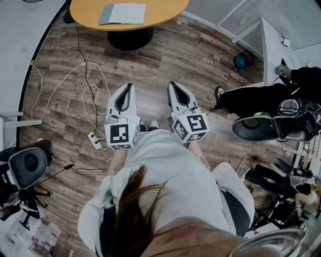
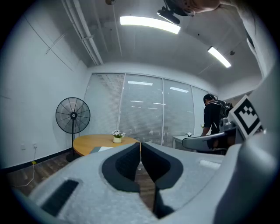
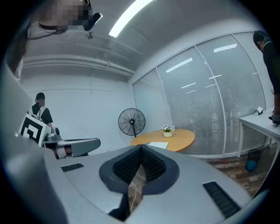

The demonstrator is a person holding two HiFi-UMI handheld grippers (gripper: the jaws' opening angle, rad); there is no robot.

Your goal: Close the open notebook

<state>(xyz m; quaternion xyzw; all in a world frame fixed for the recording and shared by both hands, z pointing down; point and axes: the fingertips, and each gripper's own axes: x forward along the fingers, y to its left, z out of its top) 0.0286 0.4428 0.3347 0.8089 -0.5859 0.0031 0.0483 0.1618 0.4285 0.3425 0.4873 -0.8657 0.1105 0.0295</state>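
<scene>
Both left tool [image 1: 129,86] and right tool [image 1: 172,84] hang closed, empty, above floor [image 1: 165,55]; notebook [image 1: 123,13] near table [image 1: 160,11] edge.

Open notebook [image 1: 123,13] on round table [image 1: 168,11]; left tool [image 1: 130,86], right tool [image 1: 172,84] side by side, well away.

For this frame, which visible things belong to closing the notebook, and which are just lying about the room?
Part of the job:
- notebook, lying open on the round table
- left gripper and right gripper, both shut and empty, not yet at the table

Just lying about:
- fan
- flower pot
- power strip on the floor
- blue ball
</scene>
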